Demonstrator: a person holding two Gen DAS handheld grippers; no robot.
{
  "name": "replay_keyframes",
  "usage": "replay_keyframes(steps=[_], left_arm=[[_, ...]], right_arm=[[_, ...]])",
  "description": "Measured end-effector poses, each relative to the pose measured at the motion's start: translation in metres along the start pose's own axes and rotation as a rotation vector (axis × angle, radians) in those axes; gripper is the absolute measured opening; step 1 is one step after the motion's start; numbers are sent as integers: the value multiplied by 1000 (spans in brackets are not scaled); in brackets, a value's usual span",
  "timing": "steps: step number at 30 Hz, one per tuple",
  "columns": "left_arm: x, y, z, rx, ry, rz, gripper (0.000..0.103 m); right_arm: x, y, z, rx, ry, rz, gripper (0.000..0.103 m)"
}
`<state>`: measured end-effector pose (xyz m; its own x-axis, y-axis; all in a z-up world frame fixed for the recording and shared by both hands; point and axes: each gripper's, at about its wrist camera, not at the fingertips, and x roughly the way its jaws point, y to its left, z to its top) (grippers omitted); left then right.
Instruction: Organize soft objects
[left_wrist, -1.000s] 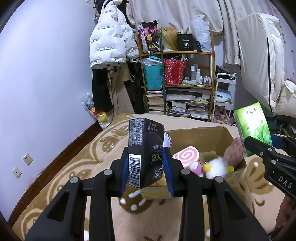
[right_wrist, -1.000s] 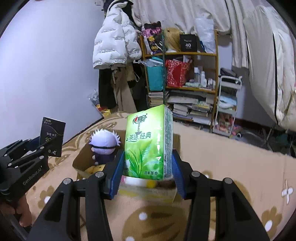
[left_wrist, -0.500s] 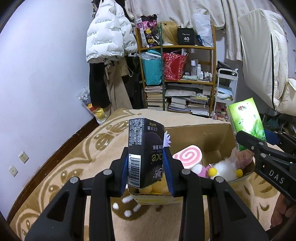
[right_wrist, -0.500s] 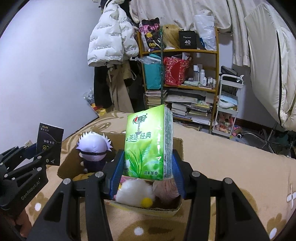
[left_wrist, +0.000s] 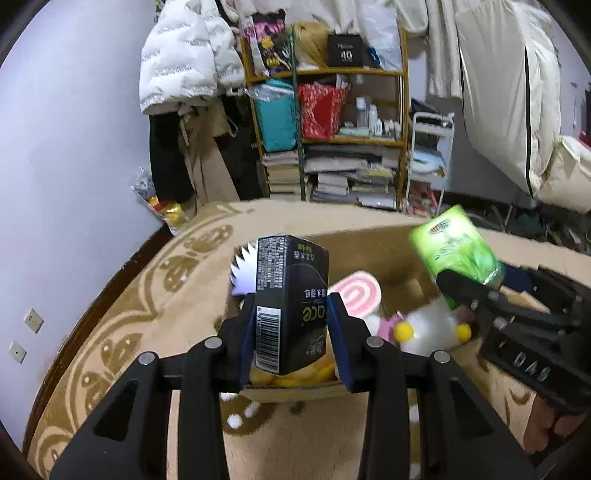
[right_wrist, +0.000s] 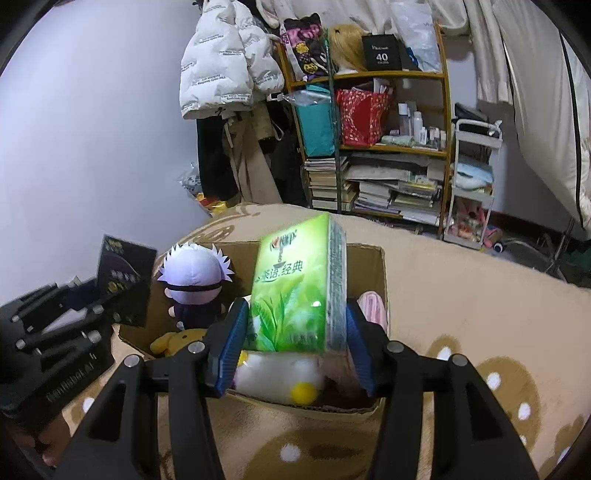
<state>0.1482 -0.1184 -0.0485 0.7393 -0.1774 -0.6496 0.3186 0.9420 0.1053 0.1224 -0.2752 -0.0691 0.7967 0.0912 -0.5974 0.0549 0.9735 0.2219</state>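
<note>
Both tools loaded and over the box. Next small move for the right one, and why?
Probably lower the right tool a little and open it. Its green tissue pack already hangs tilted over the cardboard box, just above the white plush. The left tool holds its black pack at the box's other end, so there seems to be room.

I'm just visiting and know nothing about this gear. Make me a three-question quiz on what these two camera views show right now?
1. True or false: the right hand-held gripper holds a green tissue pack.
2. What does the left hand-held gripper grip? A) doll B) black carton C) book
3. Fill in: the white-haired doll sits inside the cardboard ____.

Key: 1 true, though the pack is tilted and its grip looks loose. 2 B, the black carton. 3 box.
</note>
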Motion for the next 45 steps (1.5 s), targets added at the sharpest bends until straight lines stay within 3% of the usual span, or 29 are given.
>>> replay_keyframes(steps=[1, 6, 8, 10, 14, 16, 18, 20, 25, 35, 45], left_arm=[[3, 0, -2, -8, 14, -4, 37], [6, 3, -5, -30, 30, 14, 64], [6, 3, -5, -18, 44, 18, 66], [4, 4, -5, -20, 51, 26, 66], [-7, 7, -7, -24, 32, 48, 80], [-16, 9, -8, -22, 19, 61, 84], [-27, 14, -9, -27, 6, 76, 89], [-36, 17, -10, -39, -2, 84, 91], [-65, 28, -17, -43, -18, 110, 91], [-132, 44, -25, -51, -98, 137, 102], [-180, 53, -47, -58, -143, 160, 102]], right_arm=[[0, -1, 0, 6, 0, 8, 56], [-5, -3, 2, 8, 0, 18, 56], [-9, -3, 4, 12, -5, 21, 57], [-15, -3, 5, 18, -10, 18, 62], [-27, -3, 6, 34, -21, 3, 71], [-35, -4, 7, 41, -23, 5, 79], [-45, -4, 6, 50, -42, 12, 96], [-56, -1, 5, 39, -63, 22, 103], [-85, 10, 7, -5, -112, -8, 103], [-133, 22, -4, -38, -138, -29, 103], [-174, 26, -21, -46, -160, -65, 103]])
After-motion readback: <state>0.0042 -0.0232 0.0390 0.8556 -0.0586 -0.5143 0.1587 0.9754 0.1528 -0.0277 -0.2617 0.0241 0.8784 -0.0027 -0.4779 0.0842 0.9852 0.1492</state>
